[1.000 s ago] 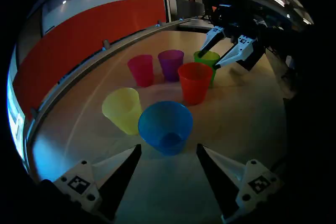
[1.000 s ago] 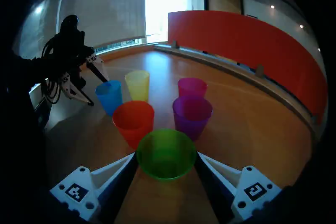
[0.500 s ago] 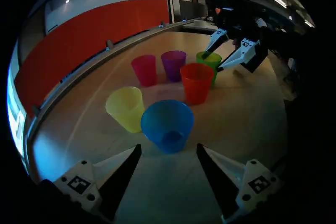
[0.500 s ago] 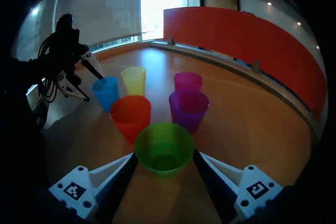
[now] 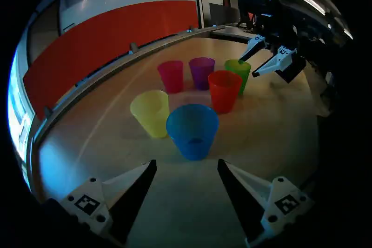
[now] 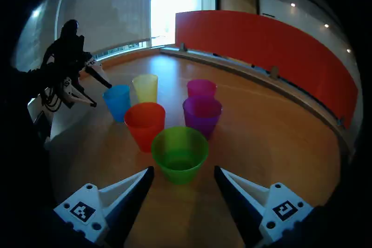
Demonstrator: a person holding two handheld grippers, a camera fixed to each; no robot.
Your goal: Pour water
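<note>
Six plastic cups stand upright in a cluster on a wooden table. In the left gripper view the blue cup is nearest, just ahead of my open left gripper, with the yellow cup beside it. Behind them stand the orange, pink, purple and green cups. In the right gripper view the green cup sits just ahead of my open right gripper, untouched. I cannot tell whether any cup holds water.
A long orange partition with a raised rail runs along one side of the table. From across the cluster, the right gripper faces the left gripper view, and the left gripper faces the right gripper view. Open tabletop lies right of the cups.
Both grippers have drawn back from the cups. The blue cup and the green cup now lie ahead of the fingertips rather than between them. No cup has moved.
</note>
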